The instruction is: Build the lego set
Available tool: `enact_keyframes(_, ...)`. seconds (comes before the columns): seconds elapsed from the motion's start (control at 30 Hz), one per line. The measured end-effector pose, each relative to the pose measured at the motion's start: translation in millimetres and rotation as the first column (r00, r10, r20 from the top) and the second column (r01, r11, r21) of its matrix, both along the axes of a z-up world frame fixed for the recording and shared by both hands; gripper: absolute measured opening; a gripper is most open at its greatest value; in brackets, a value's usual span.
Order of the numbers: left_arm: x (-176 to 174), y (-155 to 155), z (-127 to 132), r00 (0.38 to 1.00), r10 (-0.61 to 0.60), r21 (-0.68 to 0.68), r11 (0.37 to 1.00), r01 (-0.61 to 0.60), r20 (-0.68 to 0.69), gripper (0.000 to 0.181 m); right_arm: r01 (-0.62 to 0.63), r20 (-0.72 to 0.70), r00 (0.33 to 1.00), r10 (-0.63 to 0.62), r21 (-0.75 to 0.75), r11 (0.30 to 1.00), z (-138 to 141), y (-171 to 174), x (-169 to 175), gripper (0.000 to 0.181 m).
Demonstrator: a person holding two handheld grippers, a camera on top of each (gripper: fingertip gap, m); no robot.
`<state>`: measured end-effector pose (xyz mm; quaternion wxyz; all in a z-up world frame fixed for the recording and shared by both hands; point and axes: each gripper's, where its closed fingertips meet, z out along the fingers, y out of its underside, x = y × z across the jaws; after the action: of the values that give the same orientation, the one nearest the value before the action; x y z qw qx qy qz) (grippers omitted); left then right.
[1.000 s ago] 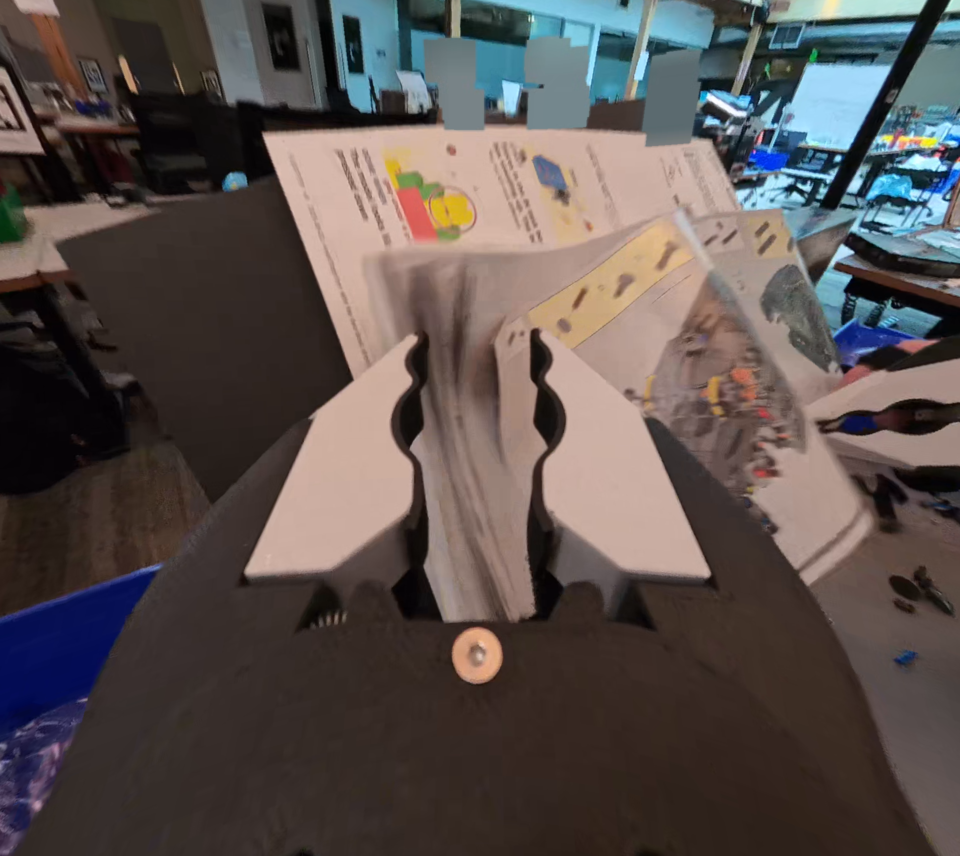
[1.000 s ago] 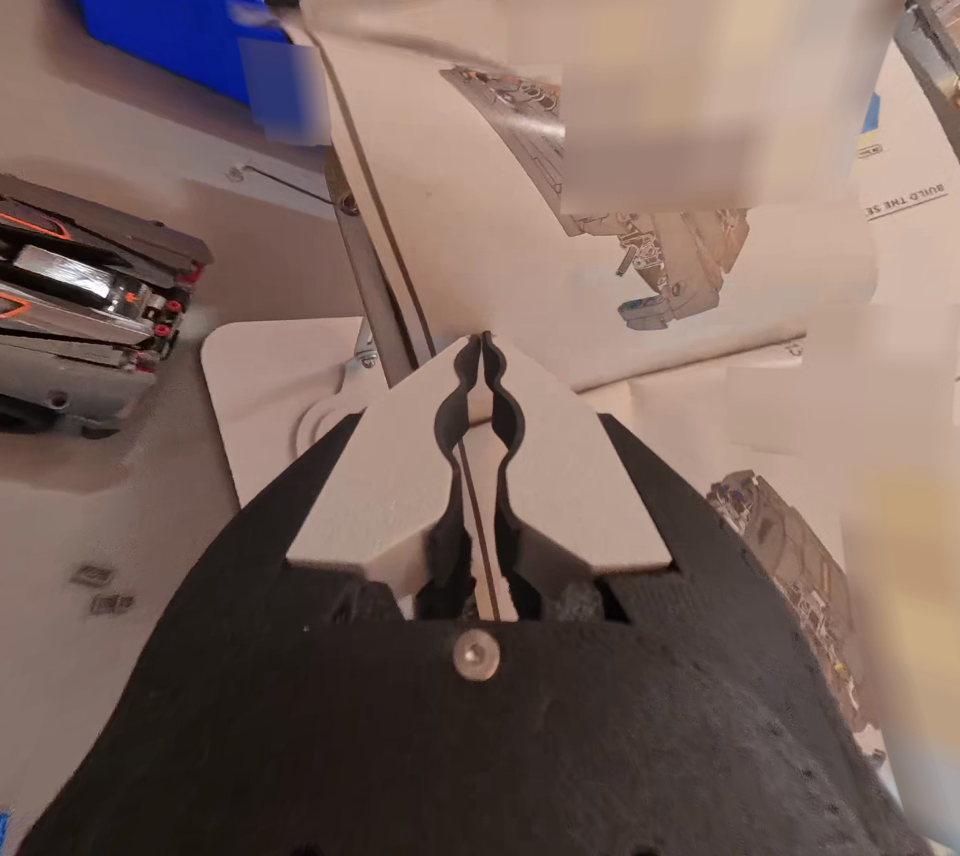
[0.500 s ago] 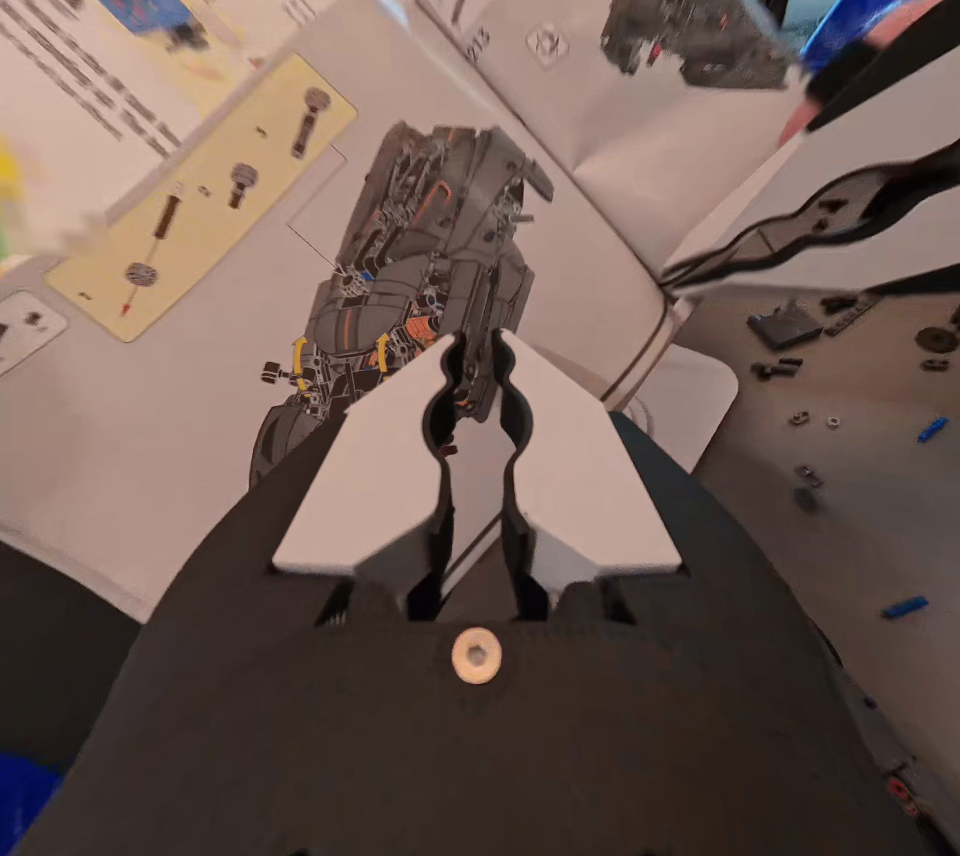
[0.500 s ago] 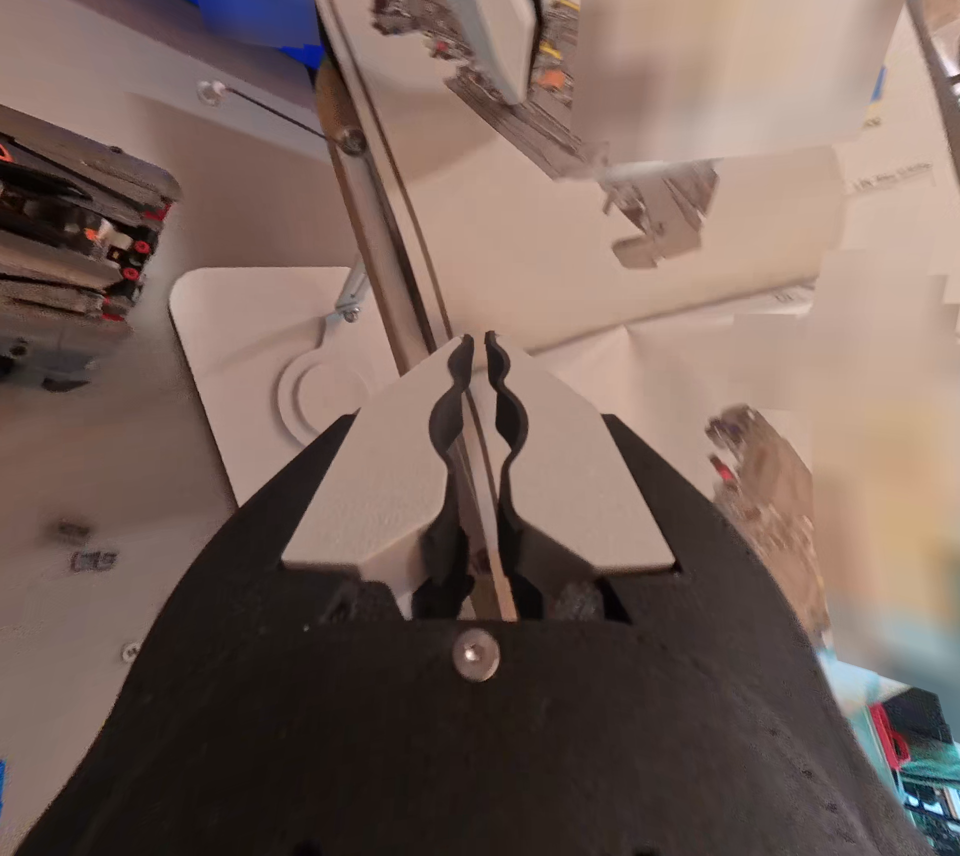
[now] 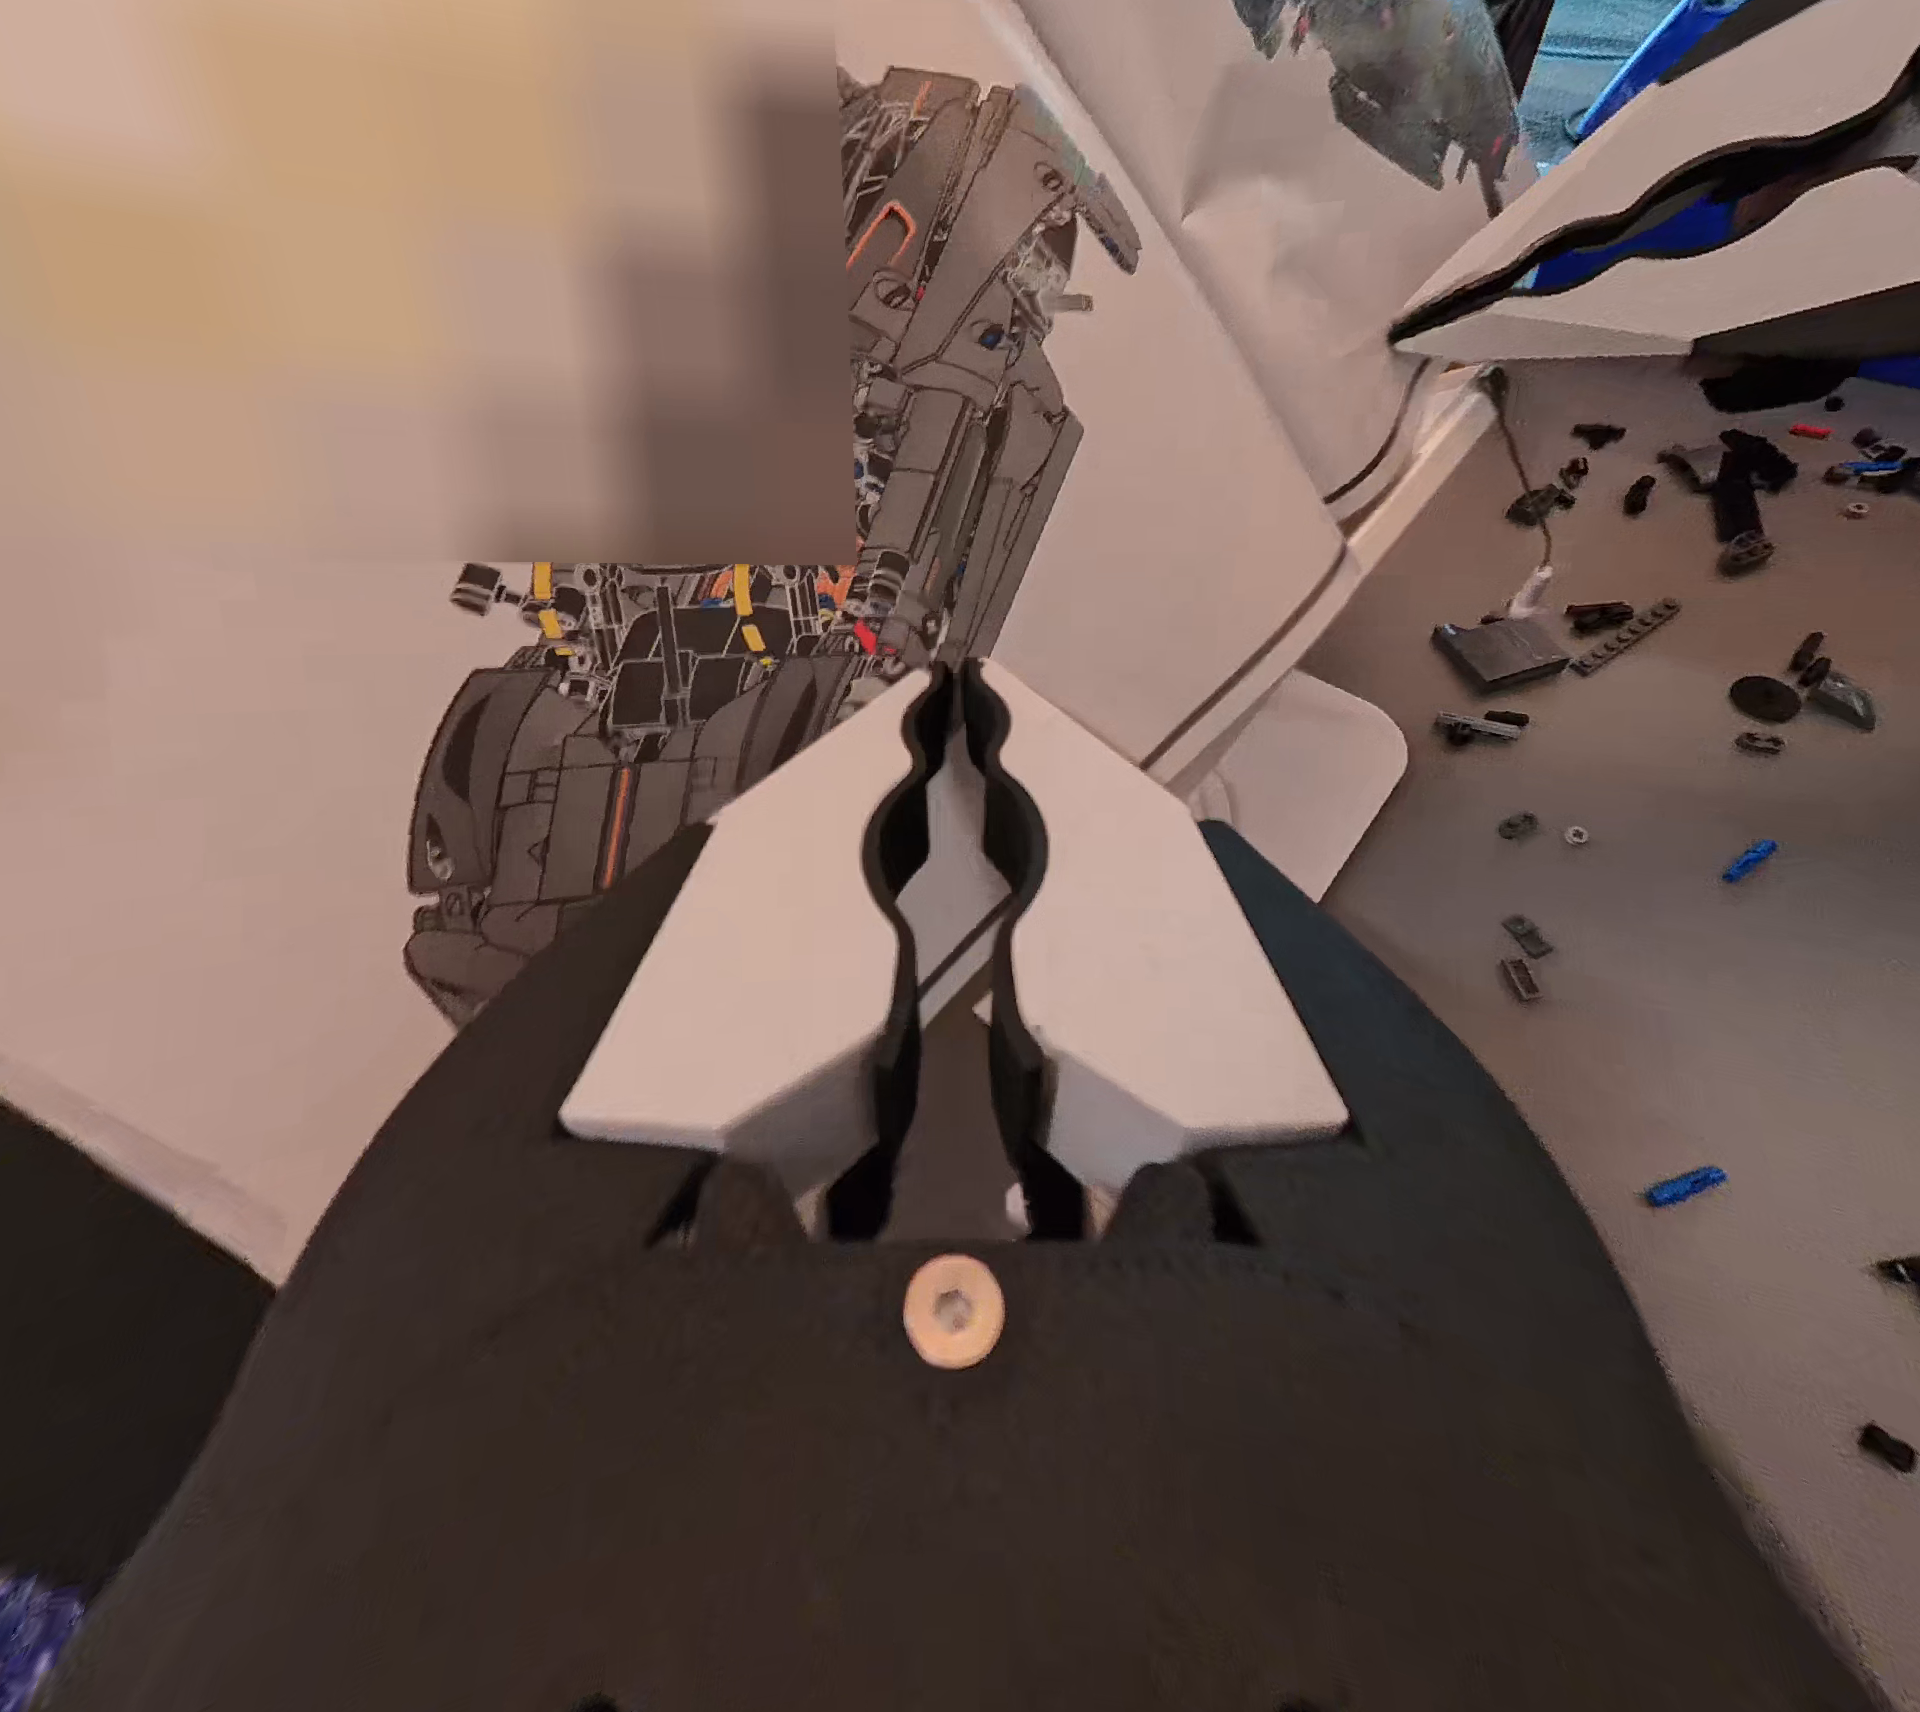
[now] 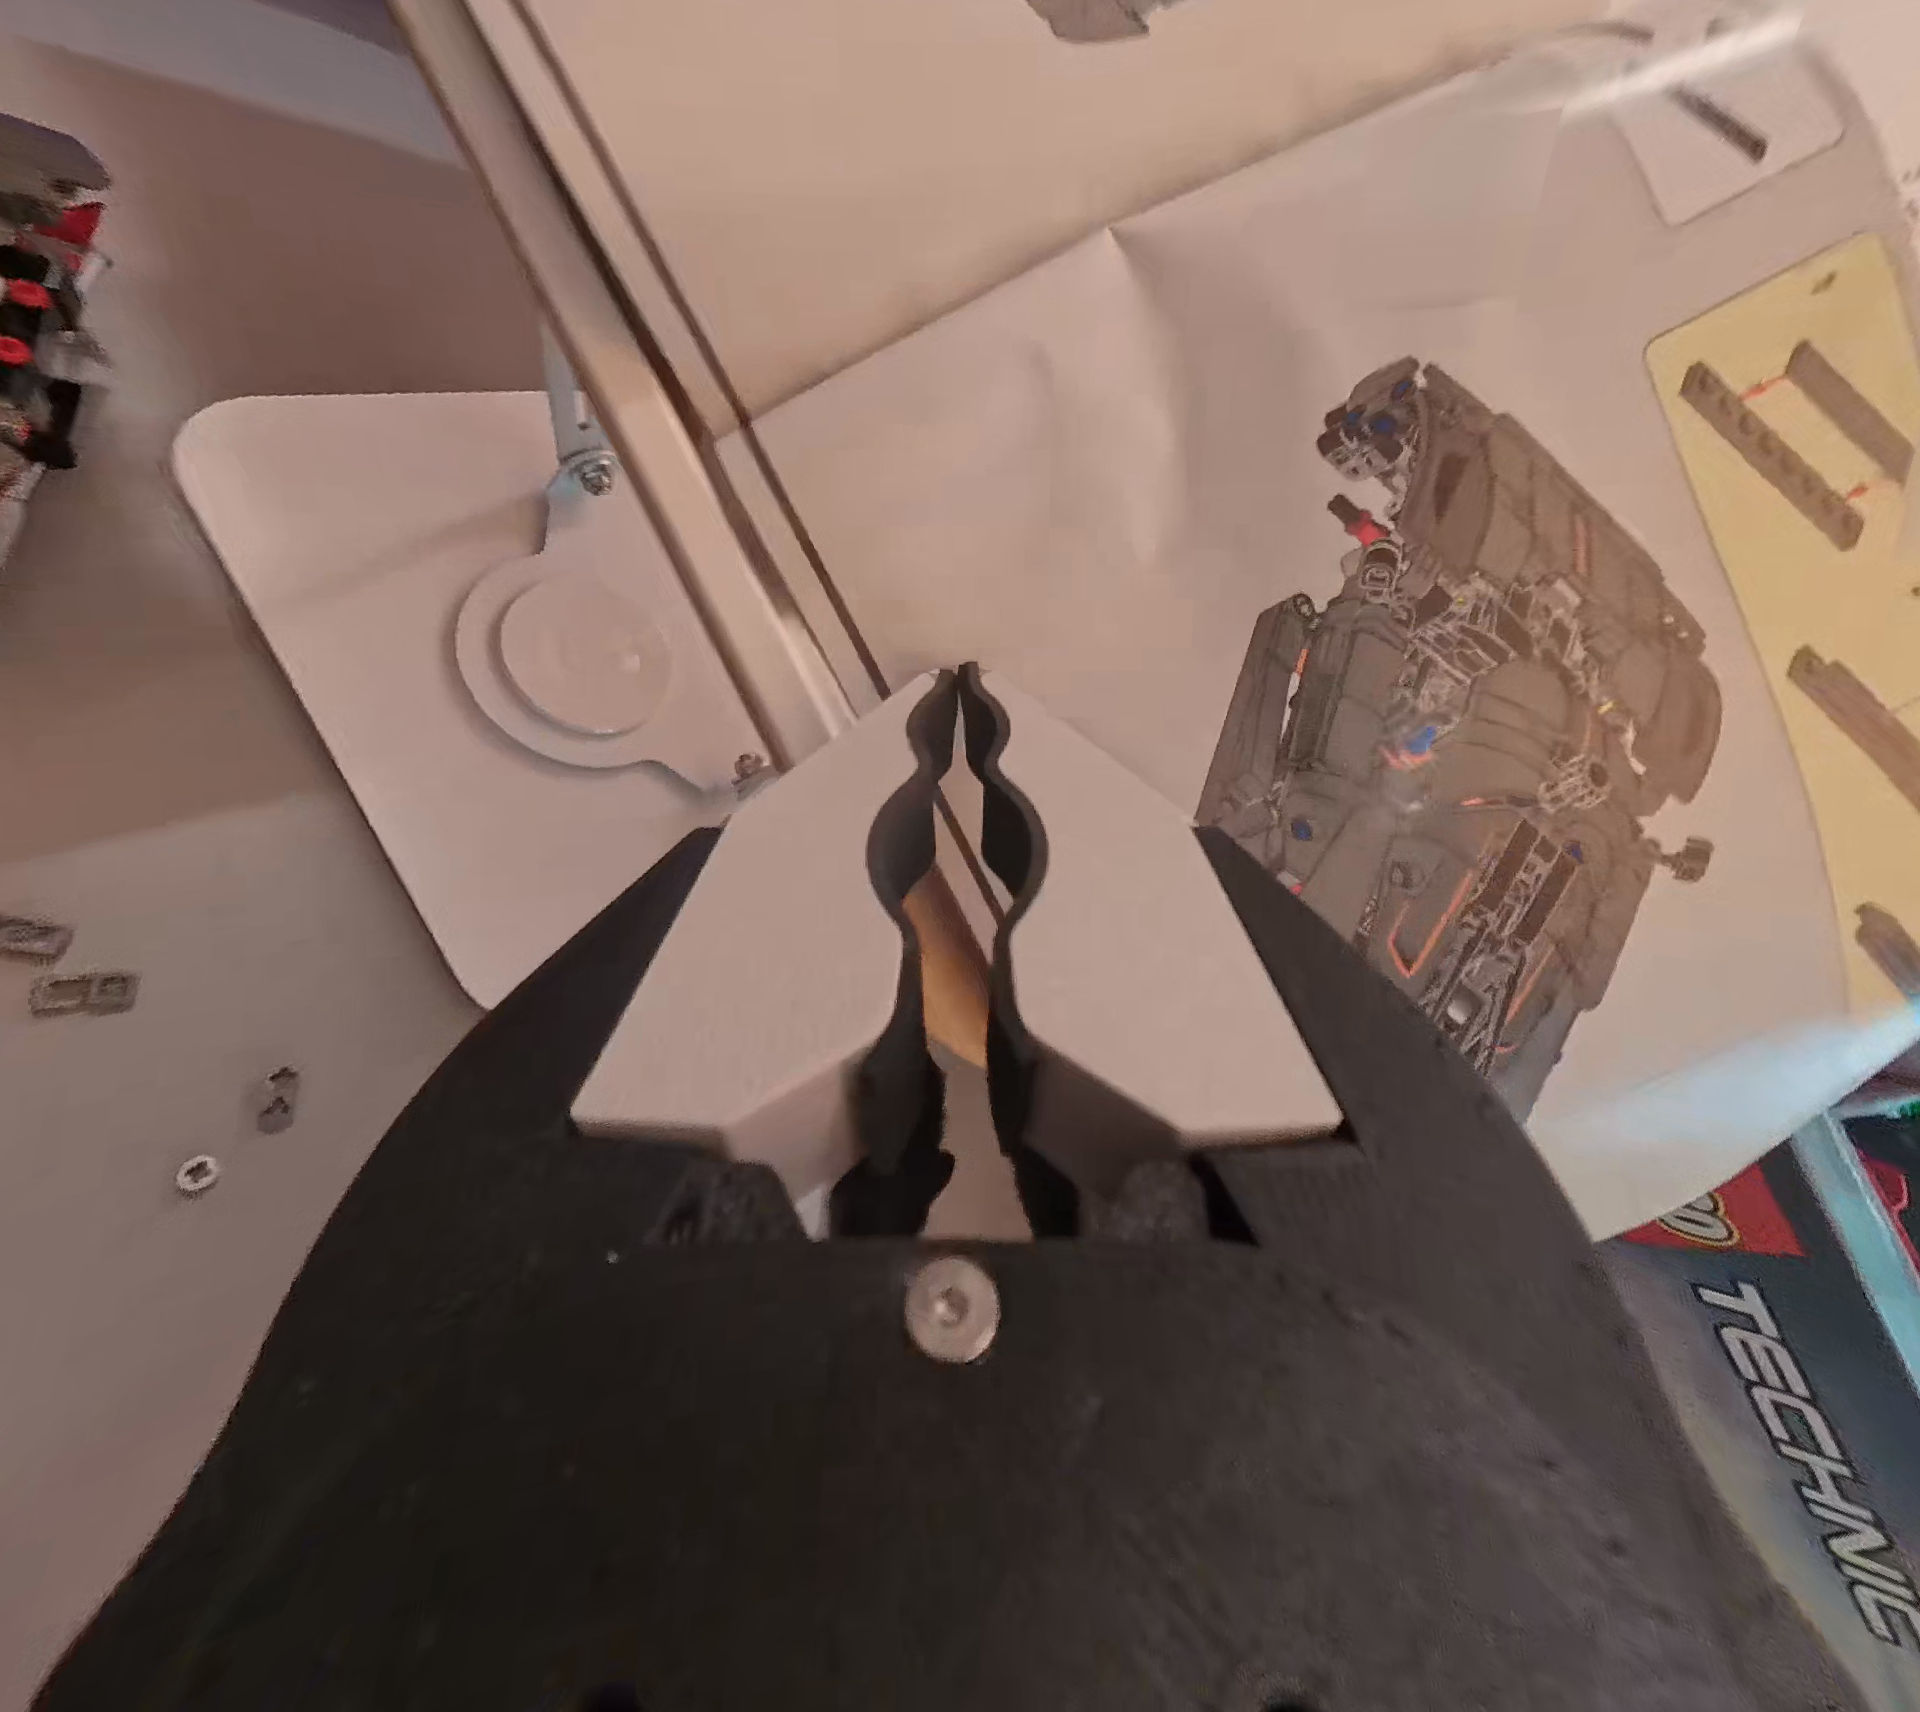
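The left gripper (image 5: 952,675) hangs over the open instruction booklet (image 5: 1164,436), its white fingers (image 5: 790,924) drawn together so the tips meet; nothing seems caught between them, only the printed page and its edge showing through the wavy gap behind. The booklet leans on a white stand (image 6: 343,582) with a rounded base plate on the pale table (image 5: 1662,987), and the page under this gripper carries a drawing of a dark grey car with orange trim. To the right, loose lego pieces (image 5: 1704,623) lie scattered over the tabletop, mostly black and grey with a few small blue pins (image 5: 1750,860) among them. The right gripper (image 6: 958,675) sits at the lower edge of the booklet where it meets the stand, tips closed together as well; whether they pinch a page I cannot tell, since the paper edge runs right at the tips. From the left wrist view that same gripper shows at the upper right, its fingers nearly touching. A partly built grey model (image 6: 42,312) with red pins stands at the far left of the right wrist view, well apart from the booklet, and a few small grey pieces (image 6: 83,992) lie near the stand's base. A dark printed box (image 6: 1787,1330) rests under the booklet's lower right corner.
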<state>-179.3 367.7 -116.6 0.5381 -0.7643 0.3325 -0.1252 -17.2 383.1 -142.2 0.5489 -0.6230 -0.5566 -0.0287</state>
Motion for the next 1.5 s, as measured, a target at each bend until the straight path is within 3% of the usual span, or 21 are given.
enact_keyframes(0.3,-41,-34,6,0.998,0.038,0.045,0.998,-0.041,0.057,0.007,-0.093,0.001,0.996,0.093,0.047,0.995,22,-45,-8,0.004)
enact_keyframes(0.53,-59,-32,-6,0.997,0.010,0.059,0.998,-0.015,0.078,0.012,-0.329,0.129,0.940,0.316,0.101,0.939,15,-90,-70,0.016)
enact_keyframes(0.6,-65,-30,-6,0.998,0.012,0.087,0.996,-0.018,0.061,0.012,-0.339,0.198,0.931,0.308,0.150,0.929,13,-91,-89,0.015)
enact_keyframes(0.7,-77,-26,-5,0.998,0.023,0.106,0.994,-0.028,0.055,0.014,-0.360,0.182,0.926,0.331,0.158,0.919,20,-92,-116,0.023)
enact_keyframes(0.83,-90,-22,6,0.995,0.018,0.127,0.991,-0.031,0.098,0.012,-0.340,0.169,0.935,0.312,0.176,0.924,30,-75,-139,0.029)
enact_keyframes(0.93,-95,-20,-2,0.996,0.024,0.083,0.996,-0.031,0.086,0.013,-0.316,0.199,0.939,0.282,0.169,0.933,23,-57,-150,0.026)
enact_keyframes(1.23,-89,-27,4,0.993,-0.022,0.081,0.997,0.012,0.117,0.012,-0.296,0.185,0.943,0.278,0.076,0.952,0,-49,-149,0.000)
enact_keyframes(1.5,-89,-25,3,0.993,-0.009,0.085,0.996,-0.001,0.117,0.012,-0.291,0.086,0.953,0.289,0.006,0.957,3,-56,-145,0.000)
